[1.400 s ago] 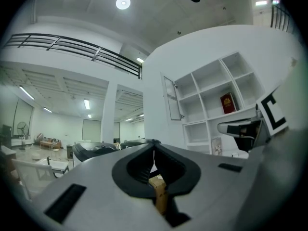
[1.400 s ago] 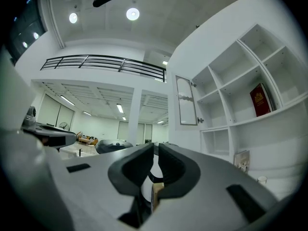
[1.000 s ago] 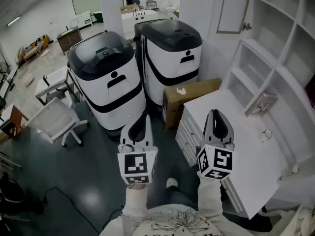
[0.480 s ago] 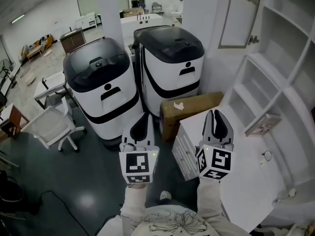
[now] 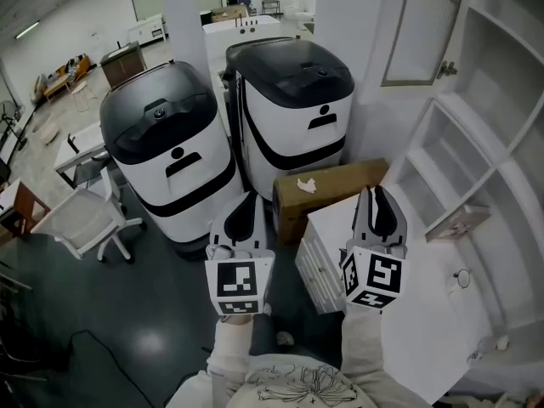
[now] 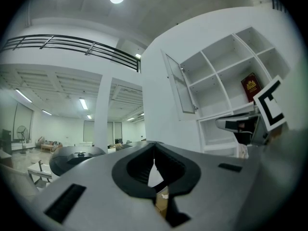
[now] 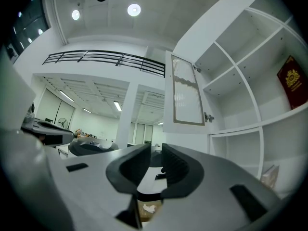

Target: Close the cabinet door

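The cabinet door [image 5: 421, 28], white with a pale framed panel, stands swung open at the upper right, its small knob [image 5: 444, 69] on the edge toward the open white shelves [image 5: 476, 134]. The same door shows in the left gripper view [image 6: 180, 88] and the right gripper view [image 7: 187, 93]. My left gripper [image 5: 248, 201] is held low at centre, jaws together at the tips and empty [image 6: 154, 147]. Over the white desk corner, my right gripper [image 5: 376, 192] has a narrow gap between its pads with nothing in it [image 7: 155, 148]. Both grippers are well short of the door.
Two white-and-black machines [image 5: 170, 143] [image 5: 293, 92] stand ahead on the left. A cardboard box [image 5: 327, 189] sits on the floor beside a white drawer desk [image 5: 425, 313]. A red book [image 7: 292, 83] leans in a shelf compartment. An office chair [image 5: 81, 219] stands at the left.
The view has shifted forward and up, so the door and shelves sit larger and closer. Both grippers keep about the same place and jaw positions.
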{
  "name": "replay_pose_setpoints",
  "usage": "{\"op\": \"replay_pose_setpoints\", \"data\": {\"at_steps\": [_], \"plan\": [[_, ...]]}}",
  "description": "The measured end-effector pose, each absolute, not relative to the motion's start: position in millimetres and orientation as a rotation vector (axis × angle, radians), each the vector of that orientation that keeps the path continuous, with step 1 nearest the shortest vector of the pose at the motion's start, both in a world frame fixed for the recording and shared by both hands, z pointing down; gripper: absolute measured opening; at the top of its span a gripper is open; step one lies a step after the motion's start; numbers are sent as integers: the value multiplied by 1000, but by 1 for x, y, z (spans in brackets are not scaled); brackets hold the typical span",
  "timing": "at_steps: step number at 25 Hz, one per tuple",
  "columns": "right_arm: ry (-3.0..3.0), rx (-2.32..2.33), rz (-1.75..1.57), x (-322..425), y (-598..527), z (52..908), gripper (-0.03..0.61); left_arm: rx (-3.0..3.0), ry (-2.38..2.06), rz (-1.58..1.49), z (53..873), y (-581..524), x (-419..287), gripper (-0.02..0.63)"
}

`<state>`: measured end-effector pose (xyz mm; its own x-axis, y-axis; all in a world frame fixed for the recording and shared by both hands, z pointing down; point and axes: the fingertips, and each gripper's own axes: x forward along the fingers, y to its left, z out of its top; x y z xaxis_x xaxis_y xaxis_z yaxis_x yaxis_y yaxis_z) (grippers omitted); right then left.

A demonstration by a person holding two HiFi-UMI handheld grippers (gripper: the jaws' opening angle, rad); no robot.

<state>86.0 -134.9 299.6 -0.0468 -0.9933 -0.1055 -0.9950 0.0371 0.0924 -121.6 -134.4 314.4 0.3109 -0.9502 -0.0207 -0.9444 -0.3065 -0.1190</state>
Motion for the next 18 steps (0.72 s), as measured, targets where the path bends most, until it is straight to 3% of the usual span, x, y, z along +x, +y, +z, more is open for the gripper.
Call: {"op": "replay_pose_setpoints", "data": {"at_steps": [18], "plan": [[2103, -2308, 286, 88, -241, 280, 74, -2572, 1617, -83, 315, -265, -112, 5]]}}
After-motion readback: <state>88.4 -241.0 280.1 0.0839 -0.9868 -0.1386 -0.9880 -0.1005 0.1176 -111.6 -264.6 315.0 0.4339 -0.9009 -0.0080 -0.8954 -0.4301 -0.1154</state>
